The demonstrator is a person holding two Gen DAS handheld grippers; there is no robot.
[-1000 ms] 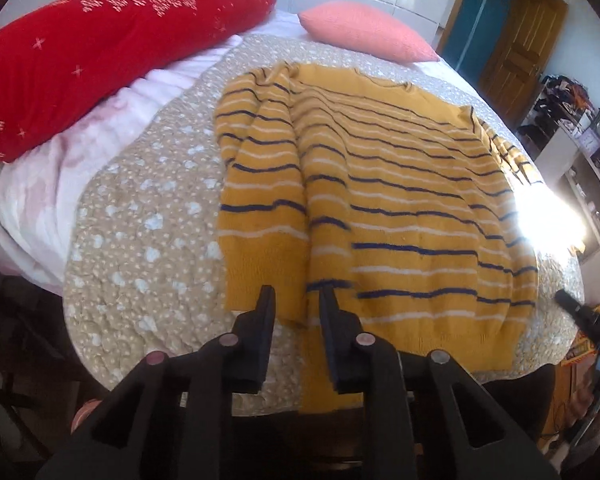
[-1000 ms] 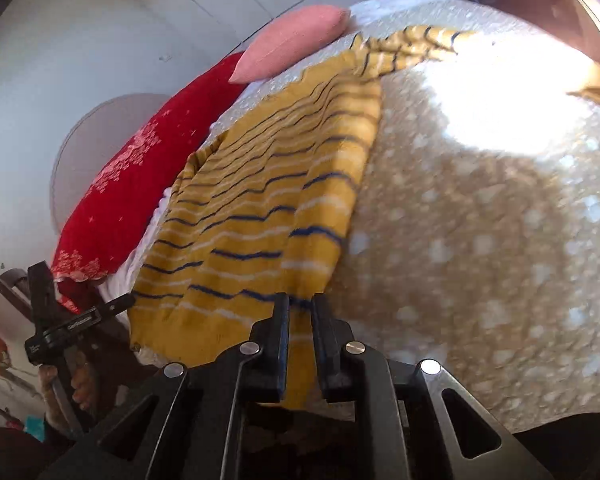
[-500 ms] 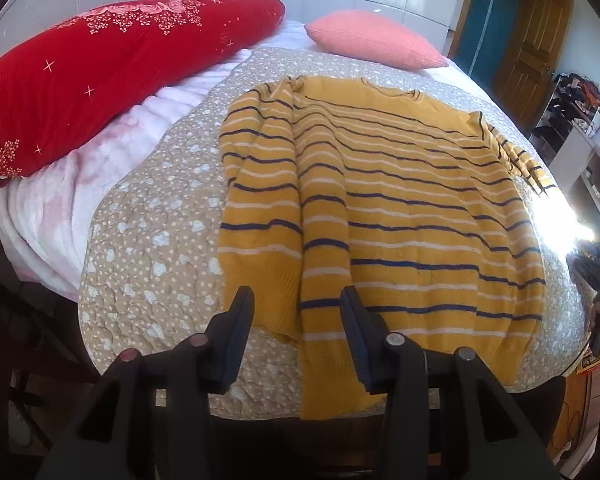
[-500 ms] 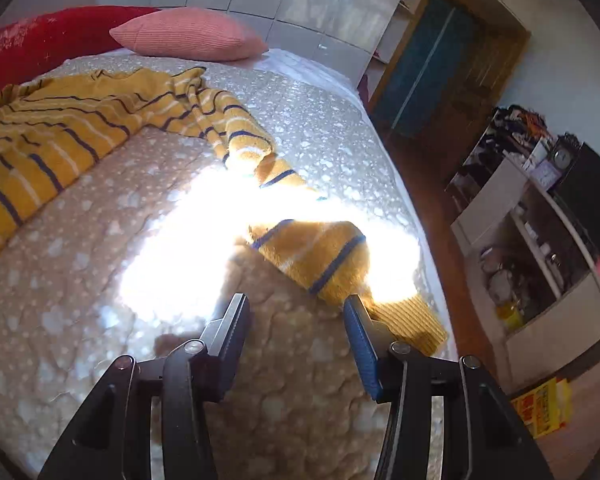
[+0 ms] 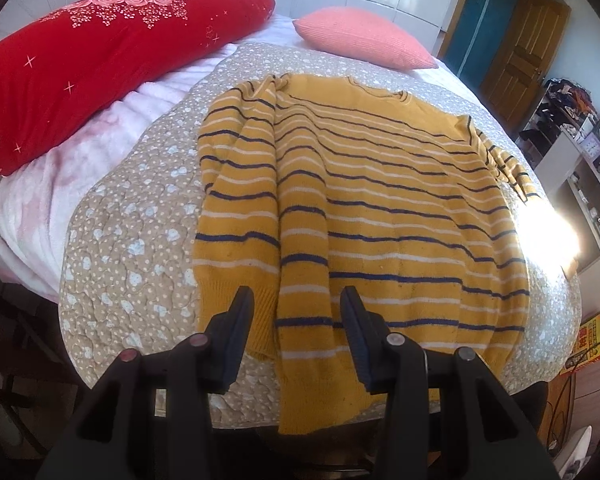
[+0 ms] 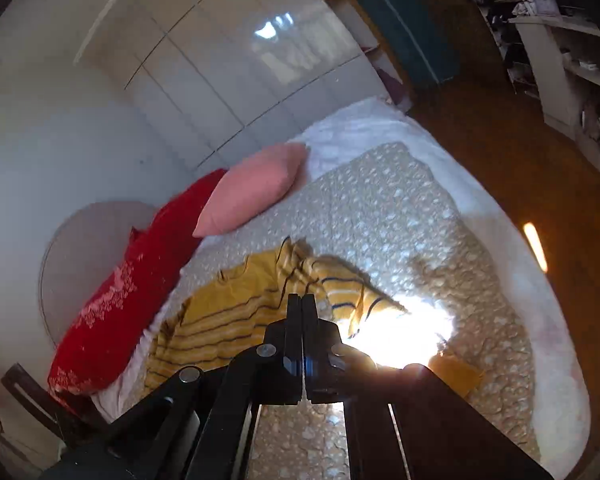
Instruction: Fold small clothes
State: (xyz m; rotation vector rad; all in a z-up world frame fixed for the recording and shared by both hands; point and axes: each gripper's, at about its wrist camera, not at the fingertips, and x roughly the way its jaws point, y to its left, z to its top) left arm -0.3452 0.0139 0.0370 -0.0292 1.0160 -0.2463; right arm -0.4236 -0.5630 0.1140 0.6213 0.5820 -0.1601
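A yellow sweater (image 5: 380,208) with navy and white stripes lies flat on the bed. Its left sleeve (image 5: 304,272) is folded over the body and hangs past the near edge. My left gripper (image 5: 298,316) is open and empty, just above the sweater's bottom hem. The right sleeve (image 5: 504,156) lies out to the right. In the right wrist view my right gripper (image 6: 302,300) is shut with its jaws pressed together above the sweater (image 6: 228,320) near the right sleeve (image 6: 356,296). I see no cloth between the fingers.
A beige dotted quilt (image 5: 132,232) covers the bed. A red pillow (image 5: 100,60) and a pink pillow (image 5: 360,40) lie at the head. Shelves (image 5: 580,152) and a wooden door (image 5: 528,56) stand to the right. A bright sun patch (image 6: 412,336) falls on the quilt.
My left gripper opened and drew back from the hem. My right gripper swung round to the sleeve side, opened, then shut and now points towards the head of the bed.
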